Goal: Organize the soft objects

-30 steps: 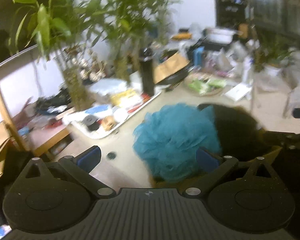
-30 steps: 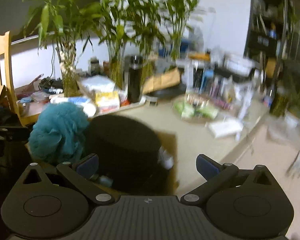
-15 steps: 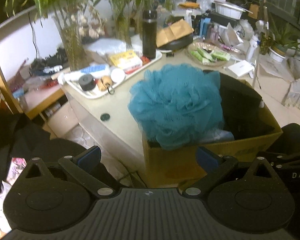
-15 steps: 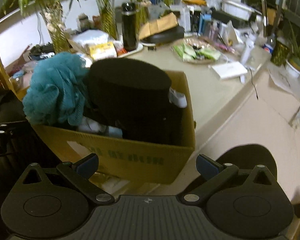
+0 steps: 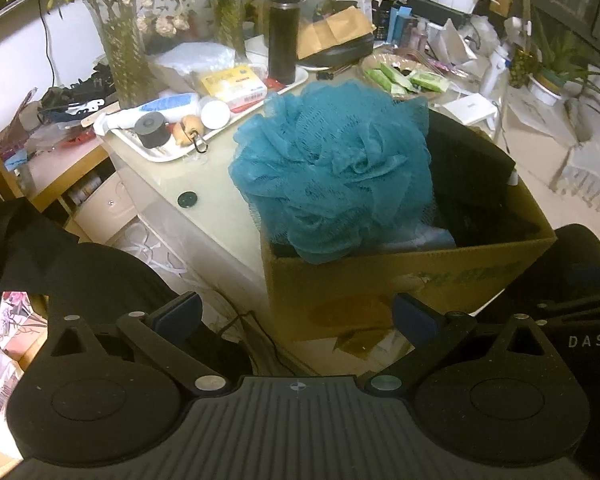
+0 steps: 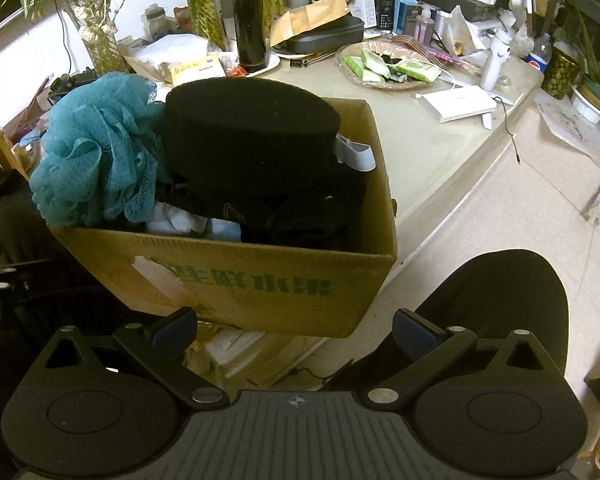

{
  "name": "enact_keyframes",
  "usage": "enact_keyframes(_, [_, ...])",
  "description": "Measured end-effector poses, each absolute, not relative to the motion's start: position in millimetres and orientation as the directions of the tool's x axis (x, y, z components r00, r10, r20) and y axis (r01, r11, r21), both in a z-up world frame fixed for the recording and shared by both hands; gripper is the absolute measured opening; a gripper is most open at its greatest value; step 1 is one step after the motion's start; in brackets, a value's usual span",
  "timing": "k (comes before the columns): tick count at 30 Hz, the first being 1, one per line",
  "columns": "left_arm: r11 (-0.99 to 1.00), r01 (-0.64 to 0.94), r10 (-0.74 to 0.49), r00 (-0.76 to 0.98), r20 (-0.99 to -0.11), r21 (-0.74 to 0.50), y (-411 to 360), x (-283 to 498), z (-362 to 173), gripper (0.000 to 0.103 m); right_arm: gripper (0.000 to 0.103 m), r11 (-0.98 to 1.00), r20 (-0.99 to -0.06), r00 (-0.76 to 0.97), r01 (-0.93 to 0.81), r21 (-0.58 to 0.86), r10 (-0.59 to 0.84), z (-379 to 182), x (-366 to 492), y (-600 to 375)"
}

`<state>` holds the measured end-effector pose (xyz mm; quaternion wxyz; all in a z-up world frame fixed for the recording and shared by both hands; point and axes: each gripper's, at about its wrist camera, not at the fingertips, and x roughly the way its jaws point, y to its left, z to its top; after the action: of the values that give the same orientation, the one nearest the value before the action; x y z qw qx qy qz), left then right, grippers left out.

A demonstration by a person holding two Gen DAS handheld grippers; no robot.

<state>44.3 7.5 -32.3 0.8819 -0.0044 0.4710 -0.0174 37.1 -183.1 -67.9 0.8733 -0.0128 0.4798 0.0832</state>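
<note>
A brown cardboard box (image 5: 380,284) stands on the front corner of a beige table (image 6: 428,152); it also shows in the right wrist view (image 6: 260,276). A teal mesh bath pouf (image 5: 332,168) sits at its left end, seen too in the right wrist view (image 6: 96,152). A thick round black sponge (image 6: 252,136) and dark cloth fill the rest, with white and pale blue soft items (image 6: 196,224) underneath. My left gripper (image 5: 296,312) is open and empty, back from the box. My right gripper (image 6: 296,324) is open and empty in front of the box.
A white tray (image 5: 160,152) of toiletries, a black flask (image 5: 283,32), plant vases (image 5: 124,52), a plate of green packets (image 6: 388,66) and a white device (image 6: 458,103) crowd the table. A black chair seat (image 6: 500,304) stands at the right; drawers (image 5: 108,204) at the left.
Both grippers have pulled back and risen away from the box, so it shows whole and from higher. Both stay open and empty. The box contents have not moved.
</note>
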Motion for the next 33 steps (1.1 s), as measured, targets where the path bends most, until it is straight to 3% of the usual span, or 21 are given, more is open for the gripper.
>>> enact_keyframes(33, [0.999, 0.040, -0.045, 0.540, -0.841, -0.028, 1.3, 44.9, -35.6, 0.103, 0.103, 0.987, -0.839, 0.528, -0.146, 0.063, 0.132, -67.1, 42.1, -189.2])
